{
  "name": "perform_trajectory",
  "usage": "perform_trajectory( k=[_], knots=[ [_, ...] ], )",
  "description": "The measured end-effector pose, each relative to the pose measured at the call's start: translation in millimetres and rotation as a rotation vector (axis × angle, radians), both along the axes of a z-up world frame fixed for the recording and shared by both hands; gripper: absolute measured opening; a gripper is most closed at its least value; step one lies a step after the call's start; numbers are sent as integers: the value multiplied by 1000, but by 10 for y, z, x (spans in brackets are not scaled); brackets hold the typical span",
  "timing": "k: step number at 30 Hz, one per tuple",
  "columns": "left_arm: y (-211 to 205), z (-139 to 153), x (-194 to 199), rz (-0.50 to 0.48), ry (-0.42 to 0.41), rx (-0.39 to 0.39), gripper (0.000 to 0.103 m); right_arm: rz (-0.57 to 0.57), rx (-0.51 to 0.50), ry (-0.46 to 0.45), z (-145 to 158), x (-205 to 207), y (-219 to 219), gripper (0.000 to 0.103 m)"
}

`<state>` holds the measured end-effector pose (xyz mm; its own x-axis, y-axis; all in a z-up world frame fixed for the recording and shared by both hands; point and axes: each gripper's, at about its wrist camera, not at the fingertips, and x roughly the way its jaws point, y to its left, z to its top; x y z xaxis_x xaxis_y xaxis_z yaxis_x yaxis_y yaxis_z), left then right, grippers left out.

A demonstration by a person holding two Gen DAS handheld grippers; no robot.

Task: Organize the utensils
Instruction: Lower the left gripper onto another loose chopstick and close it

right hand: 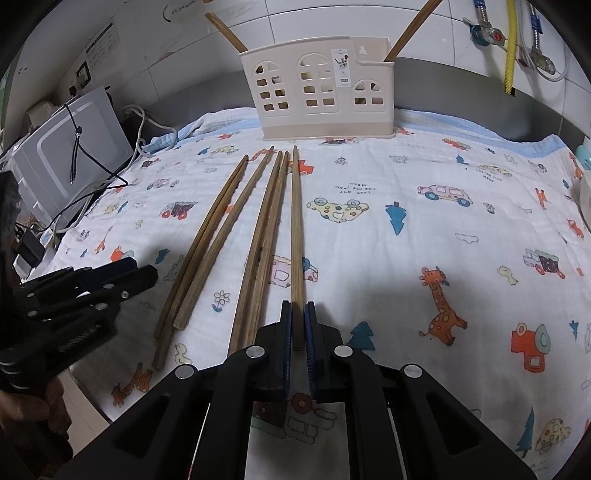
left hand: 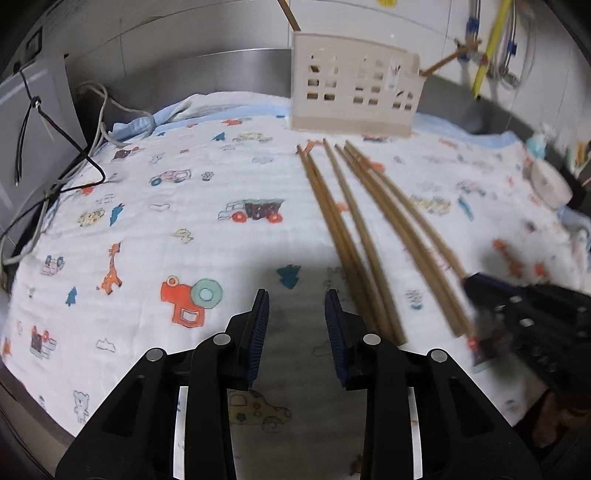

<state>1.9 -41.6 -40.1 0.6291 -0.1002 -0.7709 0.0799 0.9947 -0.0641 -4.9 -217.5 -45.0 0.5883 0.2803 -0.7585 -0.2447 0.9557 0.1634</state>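
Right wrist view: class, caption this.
Right gripper shut on one chopstick; five more lie before the holder.

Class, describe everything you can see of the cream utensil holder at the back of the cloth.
The utensil holder looks like cream plastic, shaped like a house front with arched and square window cutouts and a darker base band. A small label sits on its front. It stands upright on the patterned cloth, before the tiled wall. Two wooden chopsticks lean out of its top, one at each end.

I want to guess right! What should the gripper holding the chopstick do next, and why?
Probably lift it and carry it toward the holder. The right gripper is shut on one chopstick whose far end lies on the cloth, two sticks already stand in the holder, and the left gripper is open and holds nothing.
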Motion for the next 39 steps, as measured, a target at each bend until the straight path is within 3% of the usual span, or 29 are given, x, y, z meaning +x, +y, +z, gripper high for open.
perform_trajectory(
  k=[2, 8, 21, 27, 31, 34, 39],
  knots=[
    [-31, 47, -19, -20, -6, -58, 30, -1, 3, 1, -2, 4, -8, 7],
    [-284, -50, -61, -53, 20, 2, 31, 1, 9, 3, 5, 3, -13, 7],
    [-313, -113, -238, -57, 0, 77, 33, 2, 18, 2, -4, -5, -25, 7],
    [-89, -108, -131, 11, -17, 100, 32, 1, 16, 2, -6, -5, -19, 7],
    [16, -112, -88, 6, -35, 30, 32, 0, 14, 0, -8, -2, -12, 7],
    [-43, -137, -62, -36, -56, 33, 31, 1, 12, -1, -8, 8, 0, 7],
    [-52, -151, 4, -70, -70, 22, 22, 5, 4, -4, -6, 43, 15, 7]
  ],
)
